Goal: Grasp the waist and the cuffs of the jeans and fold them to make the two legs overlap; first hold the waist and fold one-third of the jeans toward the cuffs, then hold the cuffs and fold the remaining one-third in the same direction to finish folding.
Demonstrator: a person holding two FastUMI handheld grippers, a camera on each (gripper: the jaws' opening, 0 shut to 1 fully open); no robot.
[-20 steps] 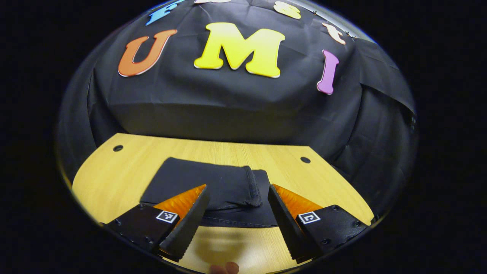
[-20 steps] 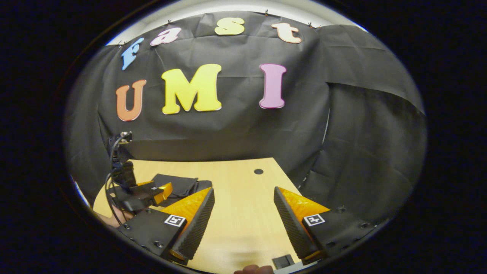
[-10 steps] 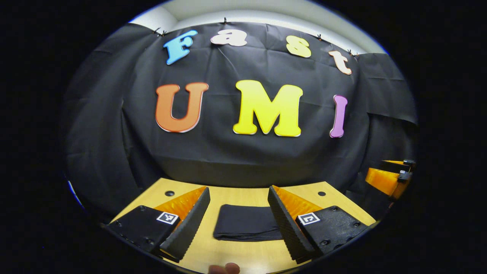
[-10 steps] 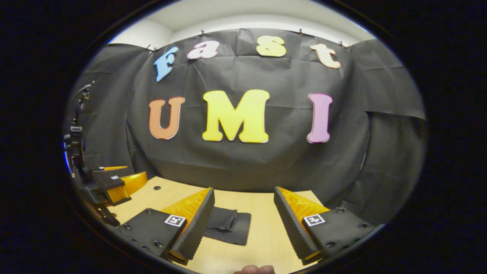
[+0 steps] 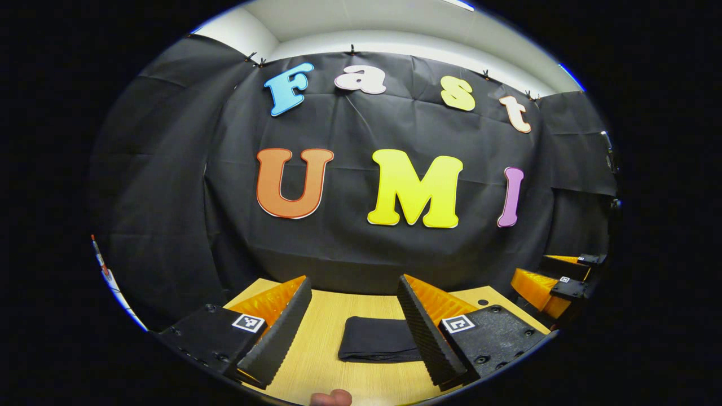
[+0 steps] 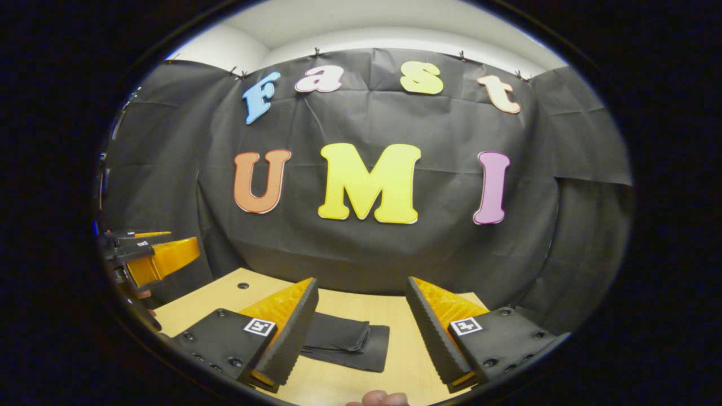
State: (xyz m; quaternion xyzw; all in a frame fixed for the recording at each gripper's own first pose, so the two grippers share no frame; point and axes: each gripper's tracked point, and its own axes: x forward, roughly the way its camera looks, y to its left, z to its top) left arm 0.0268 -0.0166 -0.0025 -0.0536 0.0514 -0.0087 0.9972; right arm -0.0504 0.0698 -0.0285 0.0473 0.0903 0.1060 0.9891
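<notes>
- Left gripper view: we see our left claw gaping wide and holding nothing, above the table; the folded jeans lie flat at 6 o'clock; the right claw sits at 4 o'clock.
- Right gripper view: our right claw is spread apart, empty; the jeans lie at 6 o'clock.

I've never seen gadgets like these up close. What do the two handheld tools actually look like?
Each tool has two wedge-shaped fingers with ribbed inner faces, mounted on black bolted blocks that each carry a small square black-and-white marker. The left tool and the right tool look alike. A fingertip of the person peeks in at the bottom edge.
</notes>
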